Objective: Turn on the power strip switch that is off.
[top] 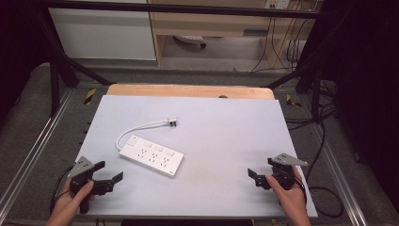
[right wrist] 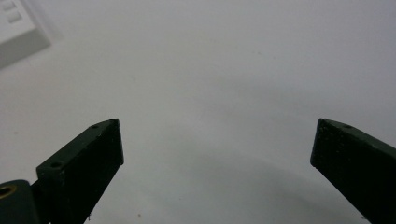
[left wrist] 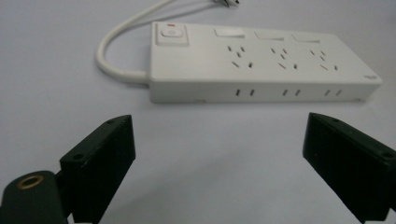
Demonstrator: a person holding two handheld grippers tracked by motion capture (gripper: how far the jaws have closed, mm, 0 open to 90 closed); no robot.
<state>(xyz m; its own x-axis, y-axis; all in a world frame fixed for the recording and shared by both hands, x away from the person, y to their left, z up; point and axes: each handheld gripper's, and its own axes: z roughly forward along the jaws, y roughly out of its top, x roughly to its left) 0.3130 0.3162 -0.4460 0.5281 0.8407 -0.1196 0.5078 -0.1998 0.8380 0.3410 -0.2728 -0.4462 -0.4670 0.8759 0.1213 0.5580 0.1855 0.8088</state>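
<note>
A white power strip [top: 150, 157] lies flat on the white table top [top: 226, 127], left of centre. Its white cord [top: 141, 127] loops back to a plug [top: 172, 122]. My left gripper [top: 109, 170] rests at the front left, open and empty, a short way from the strip's near long side. In the left gripper view the power strip [left wrist: 261, 65] lies straight ahead beyond the open left gripper [left wrist: 217, 144], switch end at the left. My right gripper [top: 261, 168] is open and empty at the front right. In the right gripper view, the right gripper [right wrist: 217, 149] faces bare table, with a strip corner [right wrist: 16, 35] far left.
A wooden table edge [top: 188, 90] shows behind the white top. Black frame posts [top: 56, 80] stand at the back corners. Cables [top: 324, 141] trail over the grey floor at the right. A cabinet [top: 211, 23] stands farther back.
</note>
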